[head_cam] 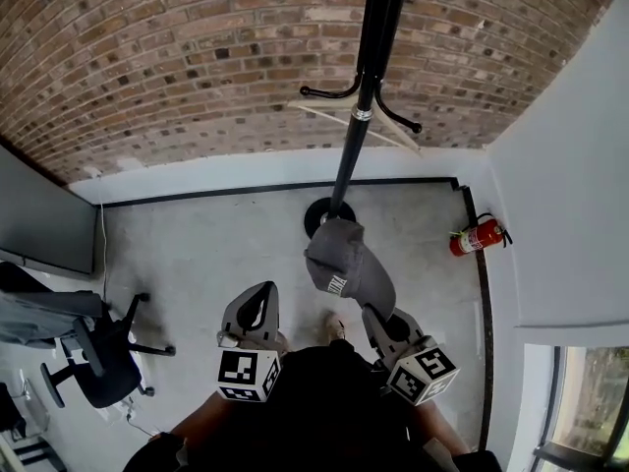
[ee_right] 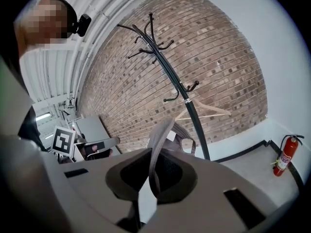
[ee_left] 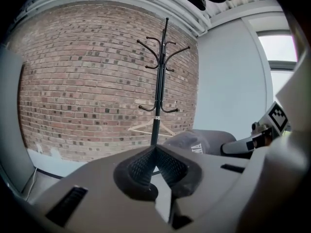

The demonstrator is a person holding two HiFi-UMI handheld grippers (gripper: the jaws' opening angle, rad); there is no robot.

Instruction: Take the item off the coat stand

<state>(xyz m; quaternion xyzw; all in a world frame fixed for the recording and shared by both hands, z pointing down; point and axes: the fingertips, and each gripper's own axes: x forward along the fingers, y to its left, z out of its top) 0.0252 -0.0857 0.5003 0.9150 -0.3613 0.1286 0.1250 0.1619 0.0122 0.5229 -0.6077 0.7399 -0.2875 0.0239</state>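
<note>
- right gripper [ee_right: 154,171] fingers clamped together on a thin grey edge of the cap [ee_right: 164,132]; brim or band, can't tell which
- the fabric strip runs straight down between the two pads; the rest of the cap sticks up and forward out of the grip
- left gripper [ee_left: 155,154] fingers together, tips meeting, nothing between them
- head view: cap [head_cam: 346,259] hangs just past the right gripper [head_cam: 375,311] tips, bulk lying ahead and slightly left of them, toward the pole
- cap's long axis runs roughly away from the right fingers, toward the coat stand [head_cam: 360,136]
- left gripper [head_cam: 261,291] sits beside the cap on its left, close but not touching; the right hand is the one on it
- cap touches no hook in any view; the hooks are higher up the pole and the cap is low, near the person
- looks like the cap is already off the stand, so the task is at or near its end
- key relation for any next move: the cap sits between the fingers and the pole, so pulling back toward the body should keep it clear
- a pale wooden hanger [ee_left: 141,125] hangs on the stand's lower hooks, not involved
- fire extinguisher [head_cam: 477,236] on the floor by the right wall, office chair [head_cam: 98,352] far left, both well apart
</note>
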